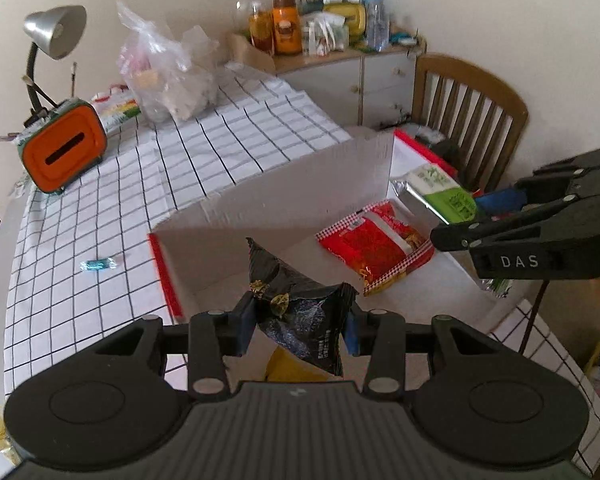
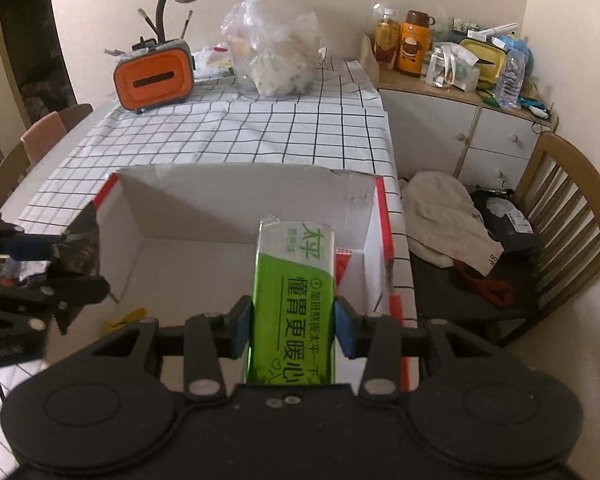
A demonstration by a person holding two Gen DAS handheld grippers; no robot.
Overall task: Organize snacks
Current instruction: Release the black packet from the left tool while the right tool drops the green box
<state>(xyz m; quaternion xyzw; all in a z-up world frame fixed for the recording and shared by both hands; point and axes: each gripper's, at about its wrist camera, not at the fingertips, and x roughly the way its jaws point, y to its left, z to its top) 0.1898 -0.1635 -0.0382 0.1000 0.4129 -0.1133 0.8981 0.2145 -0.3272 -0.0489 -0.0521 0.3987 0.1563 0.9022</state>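
Observation:
My left gripper (image 1: 298, 326) is shut on a black snack bag (image 1: 300, 312), held over the near end of a white cardboard box (image 1: 284, 200) with red edges. A red snack packet (image 1: 374, 246) lies flat inside the box. My right gripper (image 2: 294, 326) is shut on a green and white snack pack (image 2: 294, 288), upright over the same box (image 2: 236, 196). In the left wrist view the right gripper (image 1: 464, 224) reaches in from the right with the green pack (image 1: 440, 192). In the right wrist view the left gripper (image 2: 80, 264) comes in from the left with the black bag (image 2: 78, 248).
The box stands on a white checked tablecloth (image 1: 228, 136). An orange tissue holder (image 1: 62, 148), a desk lamp (image 1: 56, 30) and a clear plastic bag (image 1: 168, 76) sit at the far end. A blue wrapped candy (image 1: 98, 265) lies on the cloth. A wooden chair (image 2: 560, 216) with clothes stands beside the table.

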